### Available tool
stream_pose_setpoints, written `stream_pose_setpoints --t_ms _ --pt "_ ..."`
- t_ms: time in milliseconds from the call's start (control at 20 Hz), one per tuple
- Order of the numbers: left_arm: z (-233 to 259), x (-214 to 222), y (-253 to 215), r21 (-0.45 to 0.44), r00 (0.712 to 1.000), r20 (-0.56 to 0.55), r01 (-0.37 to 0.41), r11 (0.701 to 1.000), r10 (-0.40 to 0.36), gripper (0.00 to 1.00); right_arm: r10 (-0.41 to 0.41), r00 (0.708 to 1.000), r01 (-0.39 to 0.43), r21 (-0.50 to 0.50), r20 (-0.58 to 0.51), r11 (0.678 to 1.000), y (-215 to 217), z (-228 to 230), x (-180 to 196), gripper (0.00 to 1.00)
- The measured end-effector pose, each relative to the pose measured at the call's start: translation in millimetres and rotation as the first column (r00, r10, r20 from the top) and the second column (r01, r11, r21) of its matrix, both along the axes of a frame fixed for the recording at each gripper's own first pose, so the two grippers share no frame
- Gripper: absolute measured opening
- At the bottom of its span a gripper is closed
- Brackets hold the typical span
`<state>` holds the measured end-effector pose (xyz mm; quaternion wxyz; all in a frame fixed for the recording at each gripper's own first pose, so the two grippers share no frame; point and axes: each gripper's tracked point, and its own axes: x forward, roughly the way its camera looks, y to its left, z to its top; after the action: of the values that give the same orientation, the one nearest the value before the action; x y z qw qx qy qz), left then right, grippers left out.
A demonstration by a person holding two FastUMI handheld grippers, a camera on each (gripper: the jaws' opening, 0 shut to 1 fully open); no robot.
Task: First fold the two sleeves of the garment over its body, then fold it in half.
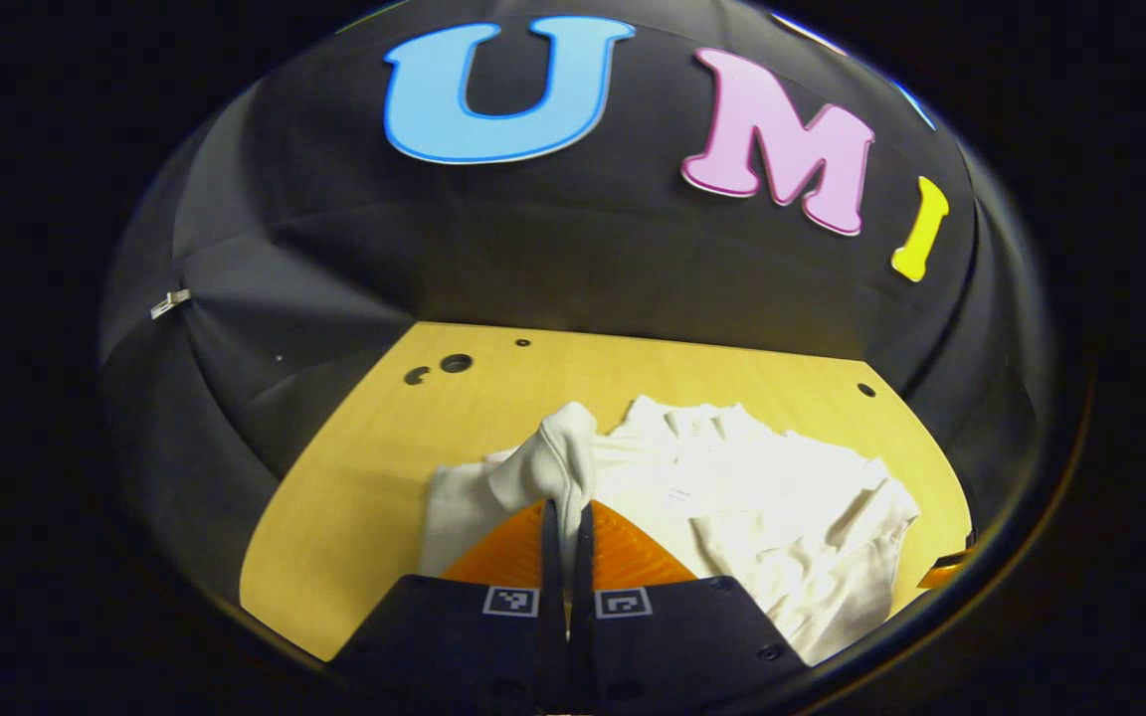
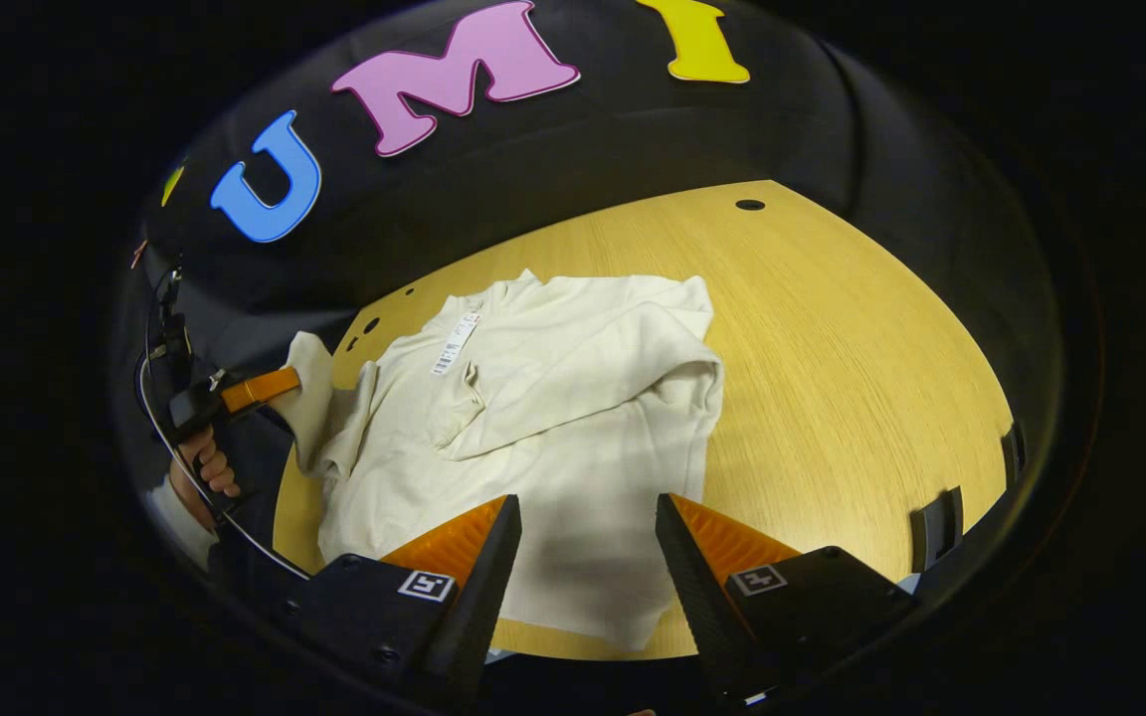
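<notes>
Left gripper [image 1: 565, 517] pinches raised sleeve [image 1: 558, 452] | right gripper [image 2: 588, 557] wide above shirt [image 2: 573, 418] hem | right sleeve folded | next: lay left sleeve across body, off tabletop [image 2: 832, 348] edge

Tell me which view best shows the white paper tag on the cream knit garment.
The right gripper view: the white paper tag lies in plain sight near the neckline of the cream knit garment. In the left gripper view the garment is bunched and overexposed, so I cannot make the tag out there.
</notes>
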<state>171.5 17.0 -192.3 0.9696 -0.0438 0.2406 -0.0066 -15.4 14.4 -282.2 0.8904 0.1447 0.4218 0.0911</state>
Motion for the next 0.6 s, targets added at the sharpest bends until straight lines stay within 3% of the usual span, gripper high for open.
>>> stream_pose_setpoints --t_ms 350,600 --pt "-25 14 -92 0.027 0.997 -0.031 0.066 0.997 -0.065 0.06 -0.006 1.0 0.006 0.016 -0.022 1.0 -29 -12 8 0.85" --pt "-53 23 -126 0.042 0.995 -0.076 0.071 0.997 -0.068 0.06 -0.009 0.999 0.01 0.023 -0.036 1.0 -45 -24 13 0.85"
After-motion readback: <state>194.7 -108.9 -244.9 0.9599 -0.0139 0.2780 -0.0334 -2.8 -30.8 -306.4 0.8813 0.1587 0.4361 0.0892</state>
